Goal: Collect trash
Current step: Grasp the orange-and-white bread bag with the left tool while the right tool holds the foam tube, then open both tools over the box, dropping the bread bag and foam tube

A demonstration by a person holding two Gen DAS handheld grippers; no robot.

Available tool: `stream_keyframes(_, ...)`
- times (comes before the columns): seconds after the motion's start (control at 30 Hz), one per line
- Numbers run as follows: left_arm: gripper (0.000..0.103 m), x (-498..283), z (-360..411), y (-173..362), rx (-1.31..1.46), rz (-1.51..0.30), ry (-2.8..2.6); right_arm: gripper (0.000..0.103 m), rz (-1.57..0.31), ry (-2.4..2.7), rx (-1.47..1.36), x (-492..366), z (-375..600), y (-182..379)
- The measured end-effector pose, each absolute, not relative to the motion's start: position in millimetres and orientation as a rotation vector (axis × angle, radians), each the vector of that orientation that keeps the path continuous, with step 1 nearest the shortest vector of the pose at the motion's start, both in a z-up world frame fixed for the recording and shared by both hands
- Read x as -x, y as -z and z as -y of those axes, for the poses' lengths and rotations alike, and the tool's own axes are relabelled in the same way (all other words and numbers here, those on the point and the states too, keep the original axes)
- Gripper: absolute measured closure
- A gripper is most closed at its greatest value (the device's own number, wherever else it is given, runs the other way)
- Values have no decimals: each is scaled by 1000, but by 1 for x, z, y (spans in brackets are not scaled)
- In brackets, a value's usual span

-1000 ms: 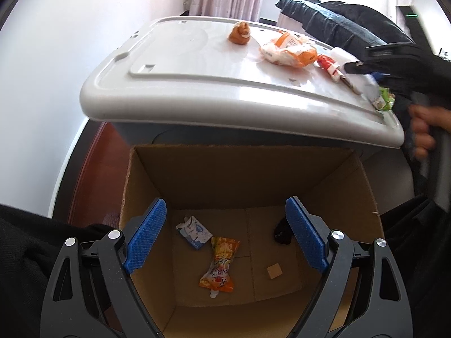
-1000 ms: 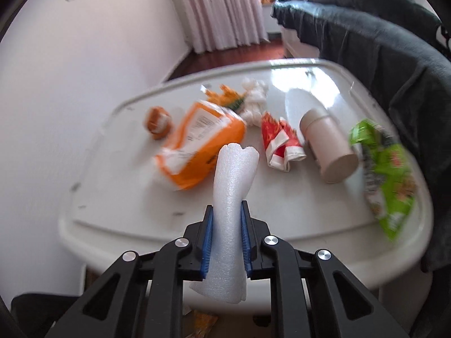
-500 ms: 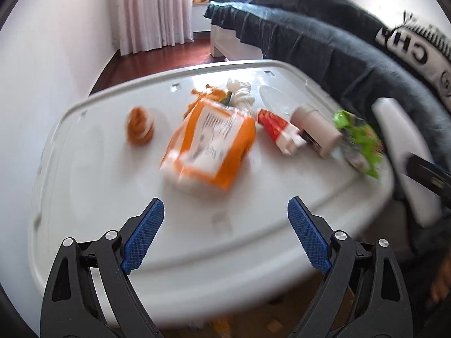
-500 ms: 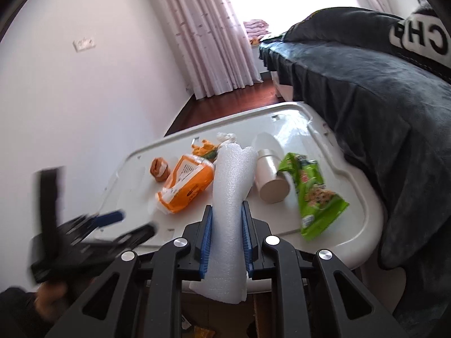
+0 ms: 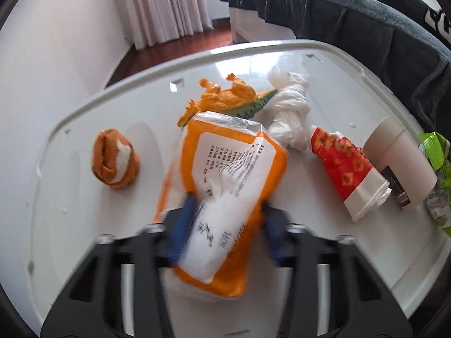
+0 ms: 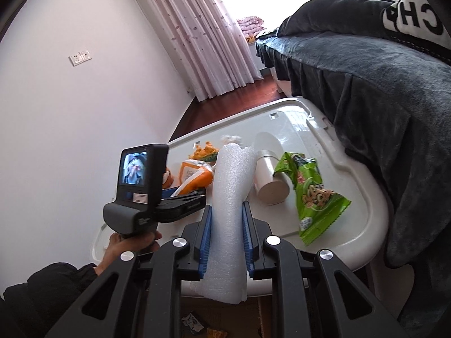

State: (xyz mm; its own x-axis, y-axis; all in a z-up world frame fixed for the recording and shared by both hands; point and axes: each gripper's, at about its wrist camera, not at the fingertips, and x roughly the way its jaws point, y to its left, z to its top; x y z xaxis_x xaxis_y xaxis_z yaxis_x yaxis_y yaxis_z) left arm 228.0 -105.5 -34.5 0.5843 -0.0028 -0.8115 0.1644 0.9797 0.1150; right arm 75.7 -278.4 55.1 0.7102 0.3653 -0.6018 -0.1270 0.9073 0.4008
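Observation:
On the white bin lid point(image 5: 84, 225) lies an orange and white packet point(image 5: 231, 169). My left gripper point(image 5: 227, 205) straddles its near end, jaws closing, and the blue pads press its sides. From the right wrist view, that packet point(image 6: 194, 177) shows beyond the hand-held left gripper point(image 6: 186, 194). My right gripper point(image 6: 227, 208) is shut on an upright white foam piece point(image 6: 228, 197), held off the lid's near edge.
Also on the lid: an orange rolled sock point(image 5: 114, 159), an orange-green wrapper point(image 5: 225, 98), a knotted white bag point(image 5: 290, 107), a crushed red cup point(image 5: 346, 169), a white cup point(image 5: 394, 157) and a green snack bag point(image 6: 313, 191). A cardboard box point(image 6: 214, 324) sits below. A dark-covered bed point(image 6: 366, 84) borders the right.
My left gripper left the cardboard box, swung over the lid and closed from wide open onto the orange packet. The right gripper drew back from the lid, still holding the foam.

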Motion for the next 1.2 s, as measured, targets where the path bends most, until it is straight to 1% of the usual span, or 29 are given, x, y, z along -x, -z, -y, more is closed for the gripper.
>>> stream_keyframes(0.1,85,-216,95,24,-118,-916,99,83,-735,-286,-338,-75,272,-55)
stream_keyframes(0.3,86,-169,68,-16,4,-884,109,83,-714,-299,-317,-73,262,-60)
stream_keyframes(0.4,86,-128,50,-42,51,-860,120,83,-716,-318,-301,-69,252,-61)
stream_keyframes(0.6,86,-37,26,-65,77,-845,121,82,-701,-369,-208,-48,223,-61)
stream_keyframes(0.77,86,23,22,-51,63,-853,100,82,-661,-406,-111,-10,201,-59)
stream_keyframes(0.87,86,59,17,-24,84,-897,88,81,-684,-408,-89,19,195,-44)
stream_keyframes(1.03,86,77,13,27,76,-1005,81,81,-783,-394,-102,55,185,-9)
stream_keyframes(1.2,86,69,10,33,92,-1021,97,81,-807,-410,-37,63,165,5)
